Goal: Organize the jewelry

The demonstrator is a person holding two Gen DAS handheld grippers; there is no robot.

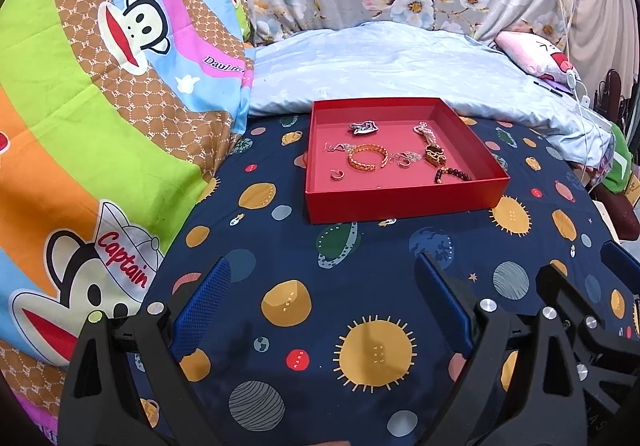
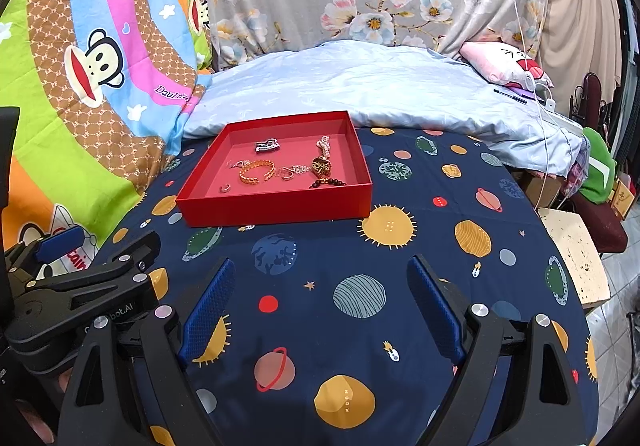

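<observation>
A: Where's the jewelry?

B: All inside the red box on the planet-print bedsheet — none seen lying loose outside it.

A: And the grippers?

B: Left gripper wide open, holding nothing. Right gripper likewise spread wide and empty. Both low at the near edge, side by side, pointing toward the box.

A: Which way from each?

B: Straight ahead and farther off from both; slightly right of centre for the left, slightly left of centre for the right. Neither clearly nearer.

A: Count?

B: One orange chain bracelet mid-box, open side to the right. One dark bead bracelet in the near right corner, running left-right. One pearl strand running near-far on the right, one gold-brown piece at its near end. One dark-and-silver piece at the far side. One small hoop near left. Thin silver bits beside the bracelet — too tangled to count.

A: Sorted already?

B: Fits either jewelry gathered in, or jewelry waiting to be arranged.
</observation>
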